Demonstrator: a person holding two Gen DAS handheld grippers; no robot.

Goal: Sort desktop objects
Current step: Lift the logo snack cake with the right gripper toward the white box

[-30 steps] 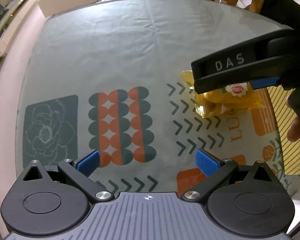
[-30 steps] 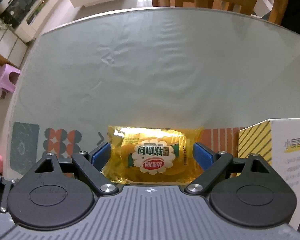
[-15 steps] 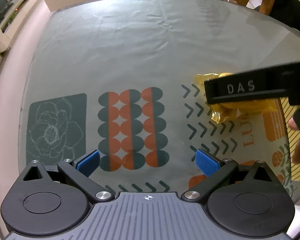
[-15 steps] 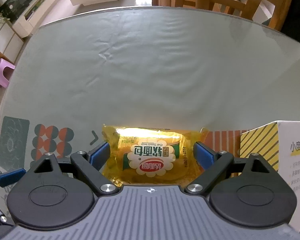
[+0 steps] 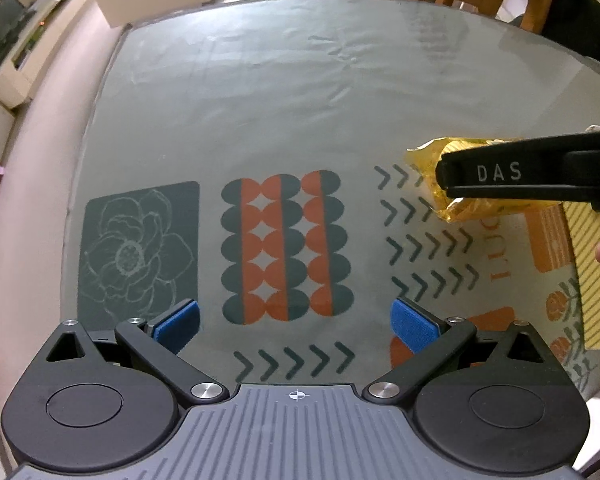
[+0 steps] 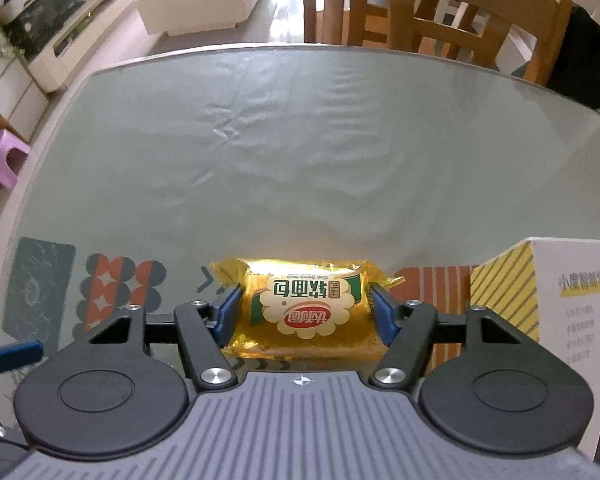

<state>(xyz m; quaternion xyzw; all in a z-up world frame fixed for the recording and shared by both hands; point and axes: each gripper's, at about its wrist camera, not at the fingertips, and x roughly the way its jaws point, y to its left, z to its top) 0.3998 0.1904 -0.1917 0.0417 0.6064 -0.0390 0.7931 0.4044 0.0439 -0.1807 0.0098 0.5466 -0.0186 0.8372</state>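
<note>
A yellow wrapped soft-bread packet (image 6: 306, 308) sits between the blue pads of my right gripper (image 6: 306, 312), which is shut on its two ends. In the left wrist view the packet (image 5: 428, 152) shows at the right, partly hidden by the right gripper's black body marked DAS. My left gripper (image 5: 296, 322) is open and empty over the patterned tablecloth (image 5: 284, 240), left of the packet.
A white and yellow-striped box (image 6: 560, 292) stands at the right, close to the right gripper. The table's far half is plain grey cloth (image 6: 320, 152). Wooden chairs (image 6: 432, 12) stand behind the far edge. A pink stool (image 6: 0, 164) is on the floor at left.
My right gripper's jaws have closed in onto the bread packet's ends. In the left wrist view the packet and right gripper have shifted right and up.
</note>
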